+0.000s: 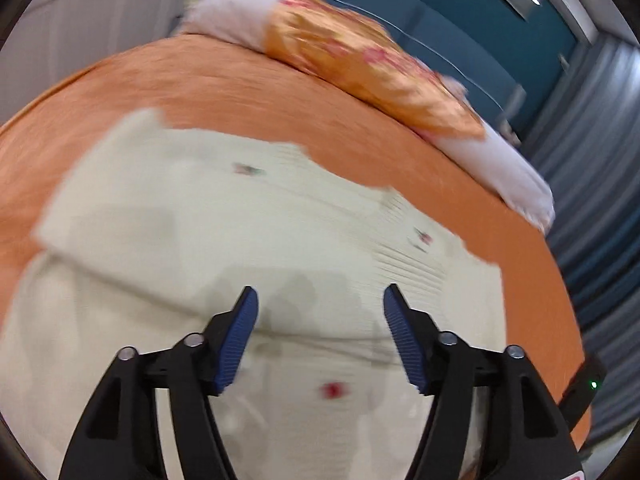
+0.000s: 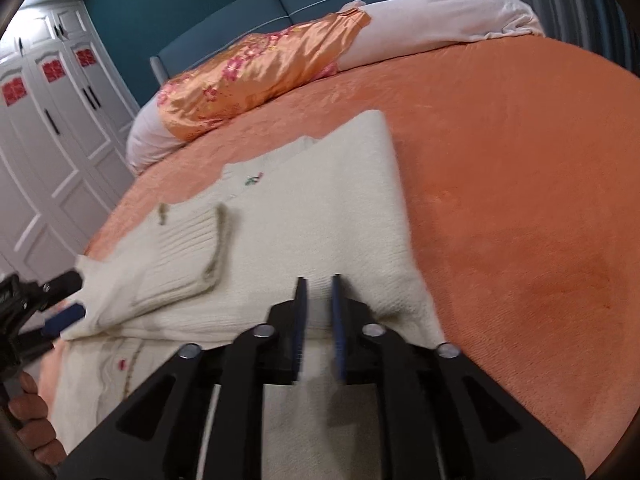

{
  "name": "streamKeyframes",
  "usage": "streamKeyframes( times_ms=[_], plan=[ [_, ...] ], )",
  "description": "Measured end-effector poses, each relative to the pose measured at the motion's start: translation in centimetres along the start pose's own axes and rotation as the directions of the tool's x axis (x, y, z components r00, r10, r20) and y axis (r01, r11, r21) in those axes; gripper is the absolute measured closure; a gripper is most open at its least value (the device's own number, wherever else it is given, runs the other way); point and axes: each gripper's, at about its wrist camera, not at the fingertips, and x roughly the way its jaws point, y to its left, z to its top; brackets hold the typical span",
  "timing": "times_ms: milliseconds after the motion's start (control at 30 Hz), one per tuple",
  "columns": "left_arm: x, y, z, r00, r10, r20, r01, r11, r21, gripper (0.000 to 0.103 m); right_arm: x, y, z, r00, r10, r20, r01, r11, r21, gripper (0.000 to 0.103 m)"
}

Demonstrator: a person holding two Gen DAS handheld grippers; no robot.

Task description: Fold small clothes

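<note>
1. The cream knitted sweater (image 2: 320,216) lies on the orange bedspread (image 2: 520,184), partly folded, with one ribbed sleeve (image 2: 184,256) laid back across its body.
2. The left hand-held gripper (image 1: 320,300) hangs over the sweater with its blue pads (image 1: 240,340) standing well apart and nothing between them (this view is smeared by motion blur).
3. In the right wrist view that same gripper shows at the left edge, just beside the sweater's folded near-left corner; whether it touches the cloth I cannot tell.
4. The right hand-held gripper (image 2: 319,280) sits low over the sweater's near right part, its pads a narrow gap apart; cloth shows behind the gap, but no pad visibly presses on it.
5. The sweater's right edge runs straight up the bed from beside the right gripper, and beyond it the bedspread is bare all the way to the bed's right side.
6. A long white bolster (image 2: 440,20) with an orange flowered cover (image 2: 260,76) lies along the head of the bed, well apart from the sweater's far edge.
7. A white wardrobe (image 2: 52,152) stands off the bed's left side.
8. Fingers of a hand (image 2: 32,412) show at the lower left.
</note>
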Motion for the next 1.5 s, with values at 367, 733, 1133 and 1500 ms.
streamKeyframes(
  times_ms=[367, 733, 1133, 1500],
  plan=[
    [-4.4, 15.8, 2.8, 0.997, 0.078, 0.015, -0.068, 0.929, -0.365, 0.039, 1.8, 7.1, 2.4, 0.987, 0.087, -0.132, -0.093, 0.995, -0.039, 0.039],
    [-1.0, 17.5, 2.2, 0.998, -0.044, -0.050, 0.017, 0.895, -0.446, 0.051, 4.7, 9.5, 3.6, 0.973, 0.113, -0.203, -0.106, 0.993, 0.043, 0.095],
    [2.9, 11.9, 0.8, 0.991, 0.125, -0.049, -0.131, 0.983, -0.131, 0.090, 4.2, 3.5, 0.9, 0.987, -0.037, -0.155, 0.032, 0.999, -0.035, 0.096],
    [2.7, 11.4, -0.4, 0.987, 0.161, 0.027, -0.159, 0.985, -0.069, 0.086, 3.3, 3.2, 0.6, 0.989, -0.021, -0.147, 0.015, 0.999, -0.039, 0.096]
  ],
)
